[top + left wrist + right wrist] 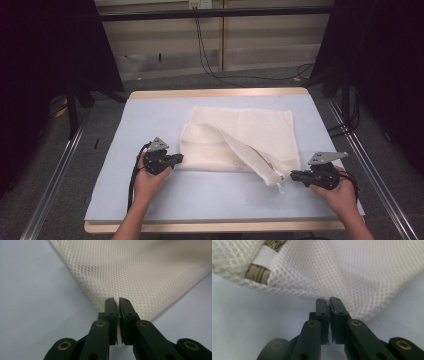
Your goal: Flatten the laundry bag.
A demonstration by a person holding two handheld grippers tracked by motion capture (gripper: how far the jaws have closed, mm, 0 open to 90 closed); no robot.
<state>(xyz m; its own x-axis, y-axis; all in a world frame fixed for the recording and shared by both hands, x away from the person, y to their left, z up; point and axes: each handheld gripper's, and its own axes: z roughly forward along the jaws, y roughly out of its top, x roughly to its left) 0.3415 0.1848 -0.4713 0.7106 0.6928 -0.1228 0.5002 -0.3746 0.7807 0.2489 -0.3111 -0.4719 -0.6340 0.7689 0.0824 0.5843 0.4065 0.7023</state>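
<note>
Landmark for this report: the cream mesh bag [240, 140], lying flat on the pale blue table cover [150, 115], towards the middle and far half of the cover.

Left of the bag: the left gripper [176, 159] is held in the person's left hand [150, 177] and meets the bag at its near left corner. In the left gripper view the two black jaws are pressed together with a thin edge of the mesh bag [140, 272] pinched between the pads, the fabric fanning away beyond the jaw tips. A black cable [132, 180] trails from this gripper towards the near edge of the table.

Across the bag: one layer is turned over, forming a diagonal band that runs from the bag's left middle down to its near right corner. The rest of the bag lies smooth behind that band.

Right of the bag: the right gripper [295, 175], in the right hand [340, 192], meets the end of that diagonal band at the near right corner. In the right gripper view its jaws are closed on the mesh bag [352, 270] edge, cloth visibly nipped between the pads. A tan zipper [259, 271] crossed by a white fabric tab [265, 256] sits on the bag to the upper left of the jaws in that view.
</note>
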